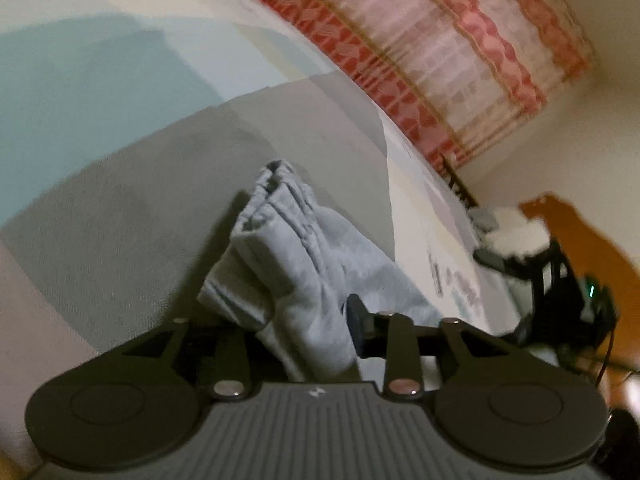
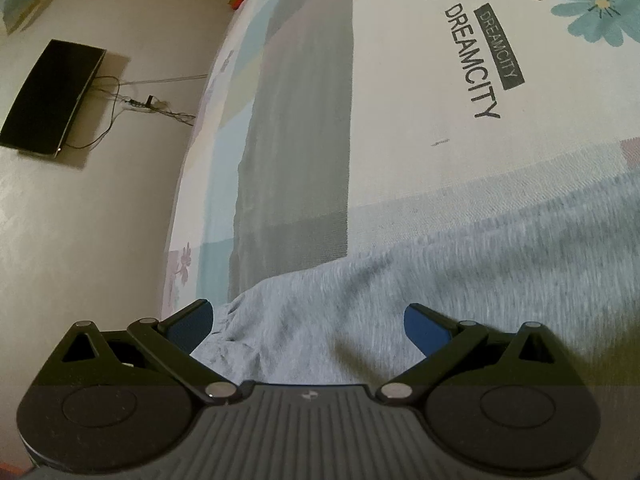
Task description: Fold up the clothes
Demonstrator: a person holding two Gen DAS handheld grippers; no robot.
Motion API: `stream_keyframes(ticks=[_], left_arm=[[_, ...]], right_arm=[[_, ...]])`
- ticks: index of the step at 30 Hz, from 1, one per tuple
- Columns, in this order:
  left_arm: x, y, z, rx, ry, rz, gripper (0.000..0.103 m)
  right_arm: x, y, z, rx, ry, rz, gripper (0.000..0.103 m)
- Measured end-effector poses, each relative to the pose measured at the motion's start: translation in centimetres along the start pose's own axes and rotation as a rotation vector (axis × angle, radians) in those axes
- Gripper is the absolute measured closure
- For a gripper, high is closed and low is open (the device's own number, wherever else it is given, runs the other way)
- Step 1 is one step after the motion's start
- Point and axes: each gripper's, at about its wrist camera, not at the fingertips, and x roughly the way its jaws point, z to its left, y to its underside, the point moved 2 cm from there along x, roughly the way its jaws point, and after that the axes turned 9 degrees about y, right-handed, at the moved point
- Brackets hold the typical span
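A light grey garment lies on a bed covered by a patchwork bedsheet printed in blocks of grey, pale blue and cream. In the left wrist view, the left gripper has its jaws clenched on a bunched, pleated fold of the grey cloth, which rises in ridges in front of the fingers and seems lifted a little off the sheet. In the right wrist view, the right gripper hangs low over a flatter spread of the same grey fabric, its jaws released and wide apart, with blue pads showing on both fingers and cloth lying between them but not gripped. The word DREAMCITY is printed on the bedsheet beyond the cloth. A dark wall-mounted screen hangs on the wall beside the bed, and a red patterned curtain shows past the far edge. By my reading, a fold is in hand: one end is held, the other is not. The next move would call for the right jaws to settle onto an edge of the cloth and close, so both ends can travel together.
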Motion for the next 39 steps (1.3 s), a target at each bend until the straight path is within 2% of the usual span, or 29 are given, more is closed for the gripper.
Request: stream_keyframes(ticks=[2, 5, 7, 8, 10, 16, 20, 24, 27, 30, 33, 37, 39], left_arm=[[0.1, -0.2, 1.0, -0.076, 0.043, -0.034, 0.062], [0.5, -0.6, 2.0, -0.134, 0.077, -0.068, 0.062], [0.9, -0.8, 2.1, -0.148, 0.07, -0.076, 0.063], [1.1, -0.8, 2.1, -0.142, 0.043, -0.073, 0.073], [1.5, -0.7, 2.0, -0.121, -0.008, -0.068, 0.086], [1.8, -0.5, 1.2, -0.073, -0.044, -0.073, 0.087], [1.7, -0.7, 0.1, -0.028, -0.068, -0.07, 0.087], [0.8, -1.2, -2.1, 0.029, -0.054, -0.074, 0.087], [0.8, -1.7, -3.8, 0.068, -0.054, -0.072, 0.087], [0.9, -2.0, -4.9, 0.08, -0.063, -0.066, 0.087], [1.0, -2.1, -5.8, 0.104, -0.078, -0.053, 0.087], [1.1, -2.2, -7.0, 0.133, -0.093, -0.04, 0.087], [1.0, -2.3, -7.7, 0.137, -0.093, -0.046, 0.087]], right_arm=[[-0.1, 0.2, -0.1, -0.004, -0.006, -0.003, 0.0], [-0.1, 0.2, -0.2, -0.003, -0.008, -0.004, 0.0], [-0.2, 0.2, -0.3, 0.0, -0.01, -0.007, 0.0], [-0.3, 0.2, -0.4, 0.004, -0.012, -0.009, 0.0], [-0.3, 0.3, -0.4, 0.01, -0.013, -0.013, 0.0], [-0.5, -1.1, 0.2, -0.006, 0.019, -0.067, 0.0], [-1.8, -0.3, 0.4, -0.036, 0.025, -0.058, 0.0], [-3.0, 0.6, 0.7, -0.065, 0.031, -0.048, 0.0], [-4.4, 2.9, 0.0, -0.038, -0.001, -0.021, 0.0], [-3.5, 6.1, -0.6, -0.019, 0.031, 0.049, 0.0], [-4.3, 9.2, -0.4, -0.044, 0.026, 0.067, 0.0], [-5.8, 12.2, 0.7, -0.082, 0.028, 0.14, 0.0], [-7.5, 12.6, 0.7, -0.12, 0.039, 0.099, 0.0]])
